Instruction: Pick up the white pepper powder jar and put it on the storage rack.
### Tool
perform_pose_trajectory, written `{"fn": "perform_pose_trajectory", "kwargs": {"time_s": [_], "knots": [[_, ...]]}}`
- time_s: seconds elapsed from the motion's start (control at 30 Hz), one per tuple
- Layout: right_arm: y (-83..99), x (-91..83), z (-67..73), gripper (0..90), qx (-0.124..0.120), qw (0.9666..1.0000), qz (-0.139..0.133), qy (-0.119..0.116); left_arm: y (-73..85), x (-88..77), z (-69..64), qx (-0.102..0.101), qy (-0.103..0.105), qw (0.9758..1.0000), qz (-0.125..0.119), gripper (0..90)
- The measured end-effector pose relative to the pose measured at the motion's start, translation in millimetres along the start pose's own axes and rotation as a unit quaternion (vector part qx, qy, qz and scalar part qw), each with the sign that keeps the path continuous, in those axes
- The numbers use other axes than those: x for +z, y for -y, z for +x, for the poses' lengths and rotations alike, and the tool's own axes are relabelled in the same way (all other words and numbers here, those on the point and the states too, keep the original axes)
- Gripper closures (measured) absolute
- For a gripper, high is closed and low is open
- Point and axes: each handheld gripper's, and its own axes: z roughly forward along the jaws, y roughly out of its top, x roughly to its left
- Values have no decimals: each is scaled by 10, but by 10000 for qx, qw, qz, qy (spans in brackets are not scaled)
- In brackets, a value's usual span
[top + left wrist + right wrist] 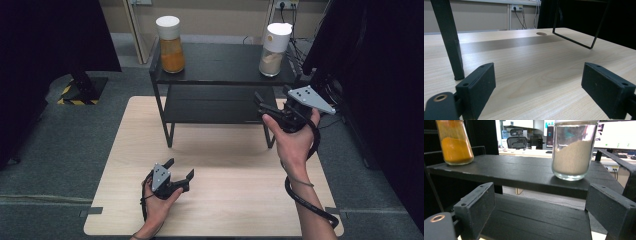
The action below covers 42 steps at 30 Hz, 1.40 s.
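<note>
A black two-tier shelf (220, 62) stands at the back of the wooden table (225, 200). On its top board an orange-powder jar (171, 45) with a white lid stands at the left, and a beige-powder jar (274, 50) with a white lid at the right. My right gripper (258, 104) is open at the shelf's right front, level with the gap between the boards. In the right gripper view the beige jar (573, 150) is just beyond the open right gripper (539, 212), and the orange jar (455, 142) is far left. My left gripper (180, 167) rests open and empty low over the table.
In the left gripper view the shelf's front leg (449, 40) rises just left of the open left gripper (541, 90), and a thin wire foot (579, 37) stands farther off. Dark curtains flank the table. The lower board (531, 217) carries nothing.
</note>
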Motion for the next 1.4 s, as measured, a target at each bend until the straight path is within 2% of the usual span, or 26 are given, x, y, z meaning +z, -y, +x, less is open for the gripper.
{"fn": "perform_pose_trajectory", "kwargs": {"time_s": [0.53, 0.83, 1.13, 1.4], "knots": [[430, -92, -32, 94, 110, 9998, 85, -148, 0, 0, -1, 7, -1, 10000, 1, 118], [634, -138, -62, 94, 64, 9992, 211, -335, 2, -1, -1, -5, -5, 10000, -5, 118], [831, -161, -60, 95, 4, 9986, 369, -380, 3, -2, 1, -20, -3, 10000, -8, 117], [1026, -171, -97, 95, 49, 9977, 520, -421, 3, -2, 3, -21, -2, 10000, -7, 117]]}}
